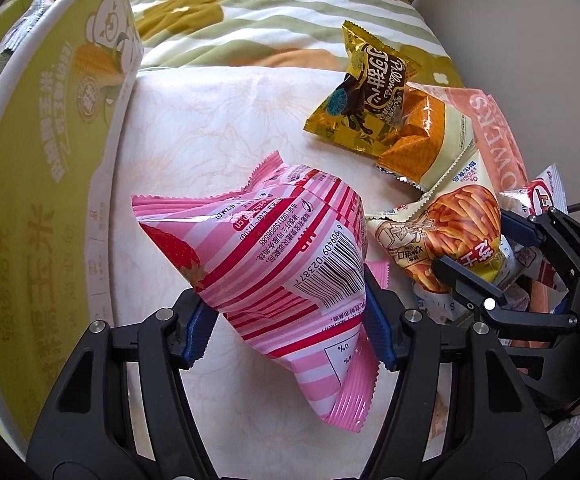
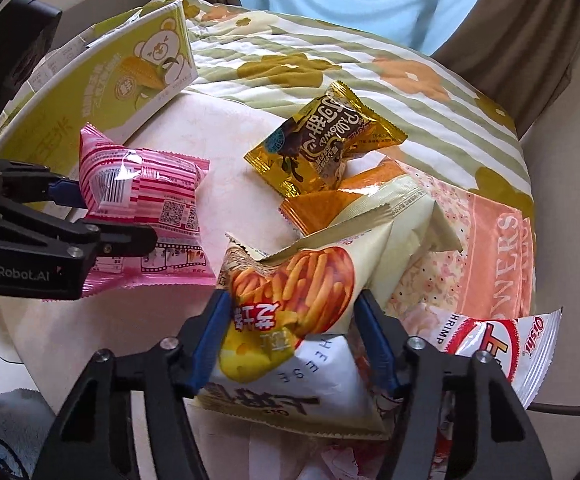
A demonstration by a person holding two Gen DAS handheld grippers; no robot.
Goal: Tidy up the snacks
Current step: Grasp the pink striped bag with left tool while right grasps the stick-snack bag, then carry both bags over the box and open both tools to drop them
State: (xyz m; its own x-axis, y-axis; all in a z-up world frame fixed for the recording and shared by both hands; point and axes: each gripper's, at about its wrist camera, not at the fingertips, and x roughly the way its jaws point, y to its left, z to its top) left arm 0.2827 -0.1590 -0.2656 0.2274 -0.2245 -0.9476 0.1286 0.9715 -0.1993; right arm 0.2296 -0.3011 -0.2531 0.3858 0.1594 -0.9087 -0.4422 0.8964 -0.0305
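Observation:
My left gripper (image 1: 290,320) is shut on a pink striped strawberry snack bag (image 1: 274,260) and holds it above the white table (image 1: 194,136); the bag also shows in the right wrist view (image 2: 146,204). My right gripper (image 2: 294,340) is shut on a cream bag printed with orange sticks (image 2: 290,304), seen in the left wrist view too (image 1: 450,232). A green cardboard box (image 1: 38,168) with a bear print stands open at the left, close beside the pink bag.
A gold chocolate snack bag (image 2: 322,144) and an orange-cream bag (image 2: 370,200) lie on the table. A red-white shrimp chip bag (image 2: 498,344) lies at the right on a pink cloth (image 2: 490,248). A flowered quilt (image 2: 330,52) lies behind.

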